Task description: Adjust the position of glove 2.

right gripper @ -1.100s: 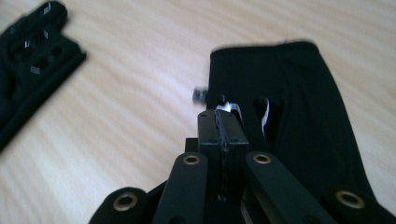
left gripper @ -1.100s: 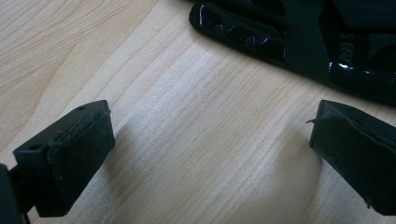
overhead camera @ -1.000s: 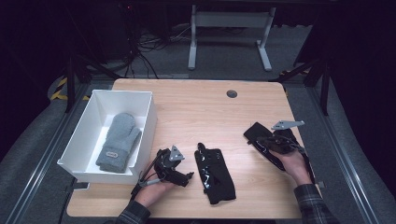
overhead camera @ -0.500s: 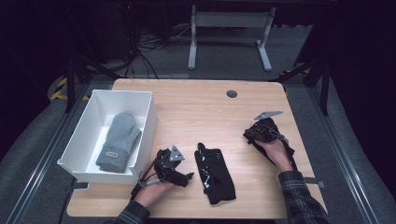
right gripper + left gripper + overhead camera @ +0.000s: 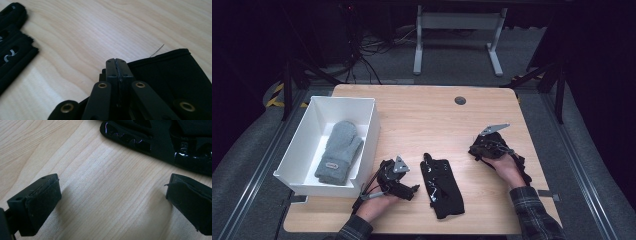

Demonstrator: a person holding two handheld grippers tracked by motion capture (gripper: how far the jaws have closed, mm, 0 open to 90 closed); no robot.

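Observation:
A black glove with glossy print lies flat near the table's front middle; it is also in the left gripper view and the right gripper view. My left gripper rests on the wood just left of it, open, with nothing between its pads. A second black glove lies at the right under the person's hand. My right gripper has its jaws pressed together at this glove's hemmed edge, pointing toward the middle glove.
A white bin stands at the table's left with a grey mitten inside. A round cable hole sits at the back. Bare wood lies between the two black gloves. A desk frame stands on the floor behind.
My right gripper has shifted left and slightly down, and the right black glove has bunched up and moved along under it. The left gripper and the middle glove have stayed put.

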